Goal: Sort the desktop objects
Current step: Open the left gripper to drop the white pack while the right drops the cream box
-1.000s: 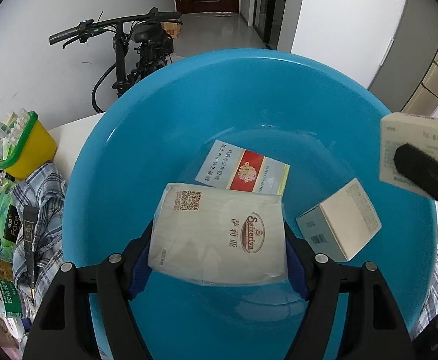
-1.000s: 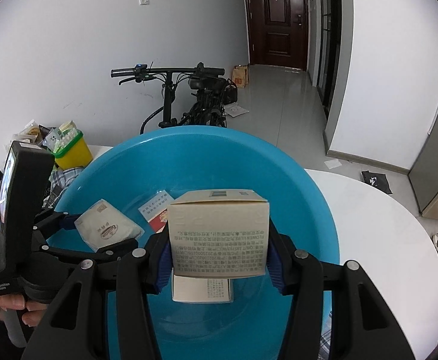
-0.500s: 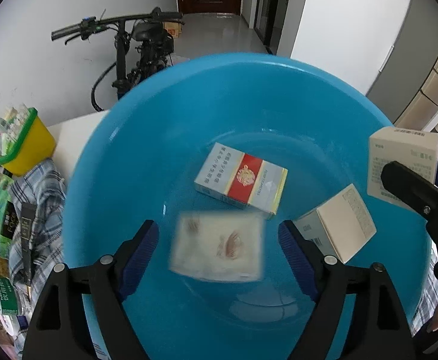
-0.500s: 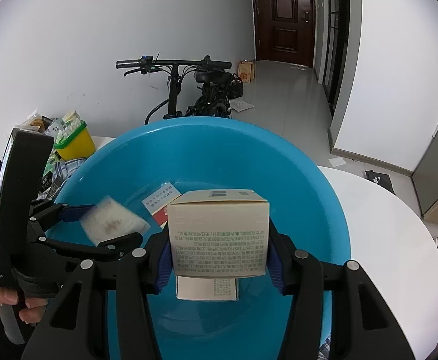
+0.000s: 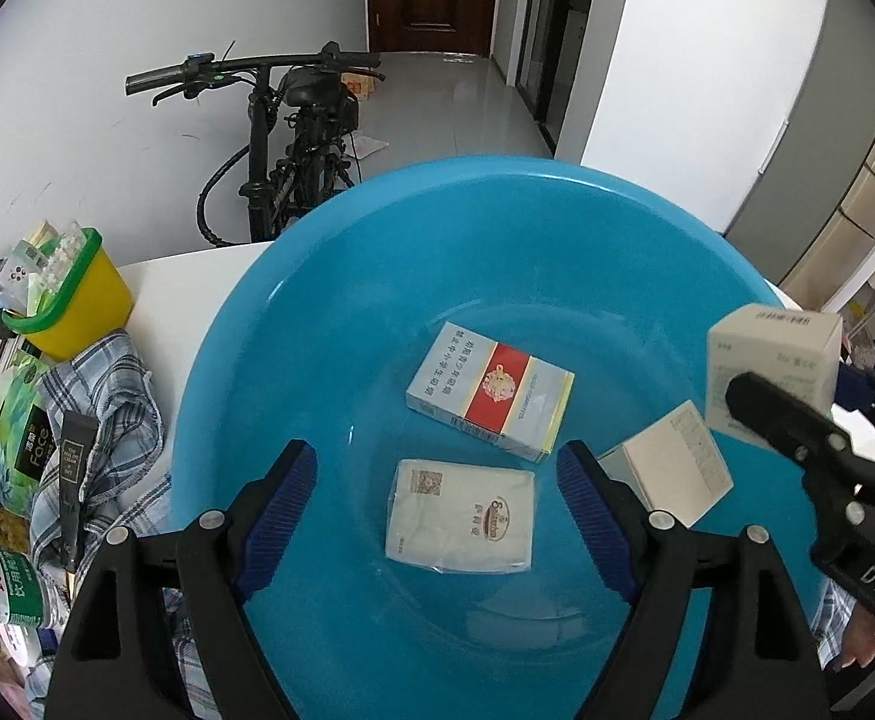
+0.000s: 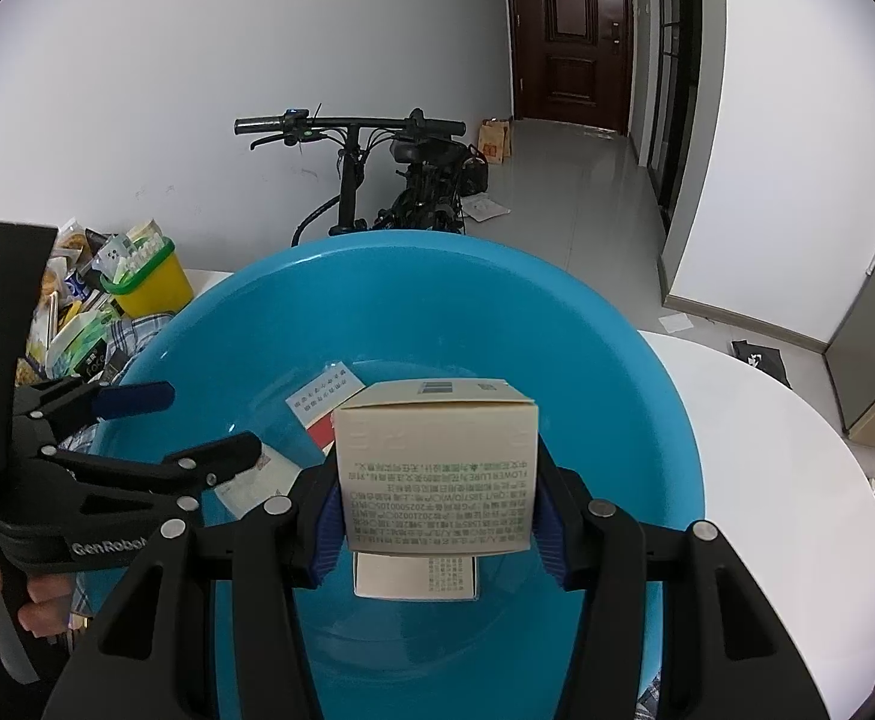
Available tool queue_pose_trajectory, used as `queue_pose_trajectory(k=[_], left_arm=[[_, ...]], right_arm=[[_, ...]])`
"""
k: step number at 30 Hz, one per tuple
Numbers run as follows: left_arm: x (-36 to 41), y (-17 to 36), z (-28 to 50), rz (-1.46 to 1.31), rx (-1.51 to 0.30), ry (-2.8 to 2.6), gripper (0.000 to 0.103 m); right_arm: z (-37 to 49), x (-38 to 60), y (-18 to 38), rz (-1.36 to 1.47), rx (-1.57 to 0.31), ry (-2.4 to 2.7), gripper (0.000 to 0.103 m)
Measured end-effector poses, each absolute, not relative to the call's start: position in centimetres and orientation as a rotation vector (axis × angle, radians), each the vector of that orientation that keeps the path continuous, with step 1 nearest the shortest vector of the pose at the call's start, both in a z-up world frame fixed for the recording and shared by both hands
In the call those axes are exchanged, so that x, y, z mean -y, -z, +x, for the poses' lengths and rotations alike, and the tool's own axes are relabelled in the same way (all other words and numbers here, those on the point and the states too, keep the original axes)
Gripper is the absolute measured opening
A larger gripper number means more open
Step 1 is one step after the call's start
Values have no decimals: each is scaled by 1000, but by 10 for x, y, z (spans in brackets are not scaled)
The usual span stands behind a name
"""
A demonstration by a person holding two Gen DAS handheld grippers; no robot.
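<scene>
Dropped from the left gripper (image 5: 437, 510), the white soft plastic-wrapped tissue packet (image 5: 461, 519) now lies flat on the floor of the round blue plastic basin (image 5: 245, 372), near its front edge.

Its jaws have just been opening and stand spread, touching nothing, the packet beneath them. The right gripper (image 6: 437, 516) pinches the cream square cardboard carton (image 6: 437, 468) by its side walls above the basin's middle. Likely light and crushable, the carton is best held on its flat sides, gently. A red-and-grey cigarette pack (image 5: 491, 390) and a small white box (image 5: 671, 462) already lie inside.
</scene>
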State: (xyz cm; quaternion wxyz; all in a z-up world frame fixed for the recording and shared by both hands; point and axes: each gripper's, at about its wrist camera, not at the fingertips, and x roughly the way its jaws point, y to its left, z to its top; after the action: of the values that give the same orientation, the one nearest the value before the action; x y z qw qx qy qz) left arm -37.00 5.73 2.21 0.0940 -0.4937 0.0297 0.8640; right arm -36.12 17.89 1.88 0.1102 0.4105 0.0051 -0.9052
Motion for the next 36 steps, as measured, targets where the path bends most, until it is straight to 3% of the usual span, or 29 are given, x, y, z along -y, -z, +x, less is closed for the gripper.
queue_pose_trajectory(k=[29,36], left_arm=[[-57,-29,-366,-1447,-114,-2600,84],[-58,-28,-365,-1448,-109,-2599,84]], right_arm=[[-368,-162,9,1322,-89,2554,51],[-367,-166,5,1305,-82,2572,63]])
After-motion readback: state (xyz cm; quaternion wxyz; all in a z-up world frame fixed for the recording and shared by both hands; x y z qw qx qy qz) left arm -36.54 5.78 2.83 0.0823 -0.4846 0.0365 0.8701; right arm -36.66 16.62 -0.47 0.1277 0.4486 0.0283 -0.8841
